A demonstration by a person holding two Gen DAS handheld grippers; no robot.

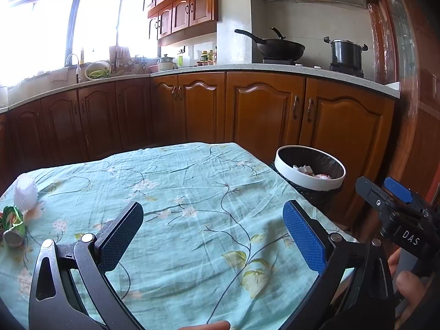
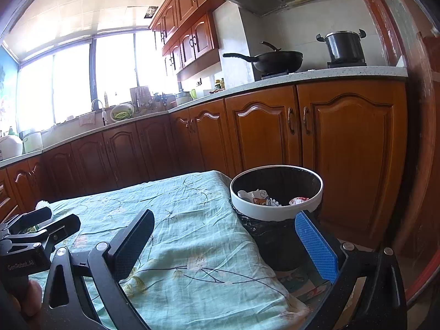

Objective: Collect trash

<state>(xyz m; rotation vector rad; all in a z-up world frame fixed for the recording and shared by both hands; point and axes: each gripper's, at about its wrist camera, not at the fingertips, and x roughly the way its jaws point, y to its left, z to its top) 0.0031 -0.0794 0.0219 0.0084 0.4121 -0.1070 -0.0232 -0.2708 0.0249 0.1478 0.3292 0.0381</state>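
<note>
Both tongs gape wide and empty over the tabletop (image 1: 192,192): the crushed can (image 1: 12,227) and white foam net (image 1: 25,191) lie far left of the left tongs (image 1: 213,236), nearer than the right tongs (image 2: 222,247), opposite the bin (image 2: 275,192).

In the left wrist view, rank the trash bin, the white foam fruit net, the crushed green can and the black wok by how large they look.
1. Trash bin
2. Black wok, though it stands much farther off
3. White foam fruit net and crushed green can: they look about alike, and the can is cut off by the frame edge, so I leave them unranked.
</note>
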